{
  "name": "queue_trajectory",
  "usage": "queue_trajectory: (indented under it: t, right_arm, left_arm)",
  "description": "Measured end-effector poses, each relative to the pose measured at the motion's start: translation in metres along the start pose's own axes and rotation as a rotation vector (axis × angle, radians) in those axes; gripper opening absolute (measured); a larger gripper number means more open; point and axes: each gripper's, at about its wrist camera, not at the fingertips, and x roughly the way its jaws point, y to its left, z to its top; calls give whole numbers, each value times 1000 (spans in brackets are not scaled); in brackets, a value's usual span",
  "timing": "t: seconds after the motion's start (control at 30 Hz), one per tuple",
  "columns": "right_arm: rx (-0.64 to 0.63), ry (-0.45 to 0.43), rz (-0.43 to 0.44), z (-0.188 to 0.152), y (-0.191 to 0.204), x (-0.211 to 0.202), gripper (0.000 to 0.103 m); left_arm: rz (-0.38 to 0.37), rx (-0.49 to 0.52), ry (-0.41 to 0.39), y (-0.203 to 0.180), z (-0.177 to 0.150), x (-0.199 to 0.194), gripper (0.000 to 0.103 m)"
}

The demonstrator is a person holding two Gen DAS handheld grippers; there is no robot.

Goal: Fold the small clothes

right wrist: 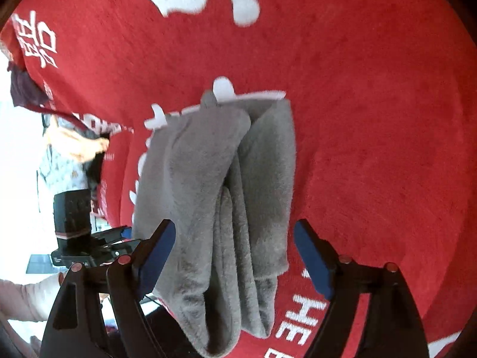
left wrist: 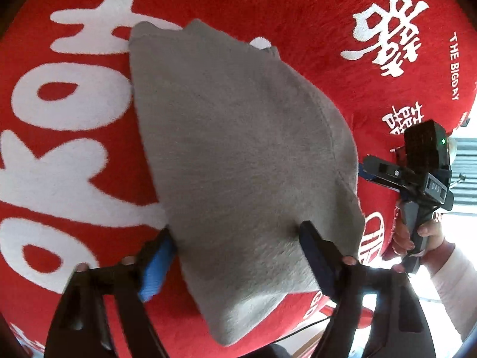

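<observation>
1. Grey cloth (left wrist: pixel 238 155) lying on the red blanket (left wrist: pixel 74 113), seen from the left wrist camera. Folded into a thick, soft bundle.
2. Left gripper (left wrist: pixel 235 238) spread wide open, holding nothing. One finger on each side of the near end of the cloth, maybe just touching its edges.
3. Right gripper (left wrist: pixel 378 168) off to the right side, gripped by a hand (left wrist: pixel 417 238). Well apart from the cloth in this view. Cannot tell open or closed from here.
4. Same cloth (right wrist: pixel 220 197) from the right wrist camera. Several layers stacked and rolled, ends a bit uneven.
5. Right gripper (right wrist: pixel 235 238) wide open too, empty, fingers on both sides of the cloth's near end.
6. Could go wrong: pinching only the top layer, so the bundle falls open. Could also grab the fluffy blanket along with it and drag it up.
7. Surface: soft red blanket with big white letters (right wrist: pixel 301 316) and signs. Bright window light at the edge (left wrist: pixel 465 164). Some clothes (right wrist: pixel 68 149) heaped off the blanket on the left.
</observation>
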Motion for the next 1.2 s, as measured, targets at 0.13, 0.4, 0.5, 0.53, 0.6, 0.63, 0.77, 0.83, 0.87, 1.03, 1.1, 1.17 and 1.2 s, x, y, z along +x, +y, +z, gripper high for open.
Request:
queue_trajectory:
  t: [0.13, 0.4, 0.5, 0.53, 0.6, 0.63, 0.77, 0.83, 0.87, 1.03, 1.1, 1.17, 1.2]
  right_arm:
    - [-13, -16, 150, 9, 10, -2, 84]
    - [-55, 81, -4, 21, 27, 33, 20]
    - [-47, 114, -60, 16, 6, 34, 20]
    - [-13, 103, -3, 15, -2, 29, 22]
    - [4, 52, 53, 14, -9, 16, 38]
    - [3, 43, 66, 13, -12, 12, 67]
    - [33, 115, 89, 15, -29, 22, 85]
    - [38, 138, 101, 17, -35, 33, 85]
    - [42, 136, 138, 18, -36, 35, 85]
    - [21, 180, 240, 27, -17, 65, 82]
    - [17, 186, 220, 31, -6, 80, 78]
    - [56, 178, 163, 33, -5, 81, 50]
    - [84, 166, 171, 31, -7, 80, 43]
  left_arm:
    - [28, 1, -4, -8, 0, 7, 88]
    - [97, 31, -34, -28, 0, 4, 88]
    - [101, 35, 0, -26, 0, 15, 88]
    - [79, 15, 23, -23, 0, 21, 88]
    - [55, -11, 27, -20, 2, 24, 88]
    - [43, -13, 25, -18, 2, 24, 88]
    - [5, -31, 36, -15, 3, 28, 88]
    - [1, -27, 41, -16, 3, 29, 88]
    - [-2, -27, 42, -16, 3, 30, 88]
    - [-24, -34, 45, -16, 7, 33, 88]
    - [-31, -45, 43, -18, 9, 34, 81]
    - [-39, -49, 29, -13, 10, 27, 70]
    - [-50, -44, 16, -13, 10, 22, 61]
